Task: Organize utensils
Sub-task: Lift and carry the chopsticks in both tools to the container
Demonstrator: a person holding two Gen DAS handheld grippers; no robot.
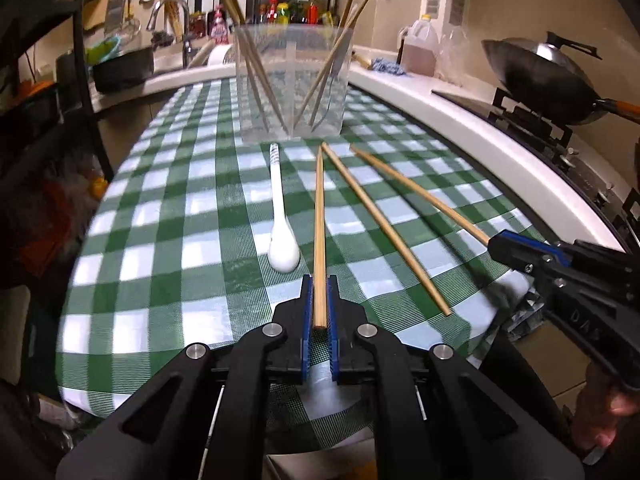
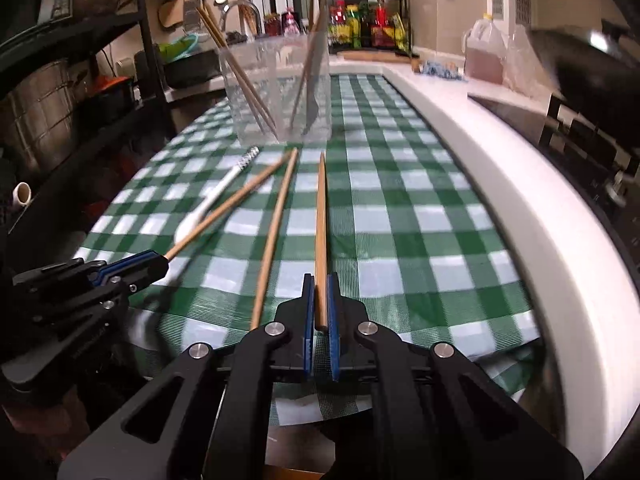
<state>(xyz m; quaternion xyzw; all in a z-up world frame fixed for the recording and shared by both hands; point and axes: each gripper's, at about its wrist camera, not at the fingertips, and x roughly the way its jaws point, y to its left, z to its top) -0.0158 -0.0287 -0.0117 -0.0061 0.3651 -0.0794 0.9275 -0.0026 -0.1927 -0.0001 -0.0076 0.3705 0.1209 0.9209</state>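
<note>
Left tool [image 1: 319, 300] is clamped narrow on one chopstick [image 1: 319, 220] by its near end; right tool [image 2: 319, 300] likewise pinches another chopstick [image 2: 321, 220]. Between them a third chopstick [image 1: 384, 228] lies loose on the checked surface [image 1: 180, 208], white spoon [image 1: 281, 216] to its left. Beyond stands the clear holder [image 1: 292, 84] with chopsticks already in. Risk: end grips give long levers, so tips may swing, snag the rim or slip out.

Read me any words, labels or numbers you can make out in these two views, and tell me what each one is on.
"DAS", embossed faintly, on the right gripper body, partly readable.
Labels on the sauce bottles on the back rack: too small and blurred to read.
Label on the red bottle by the sink: blurred, unreadable.
</note>
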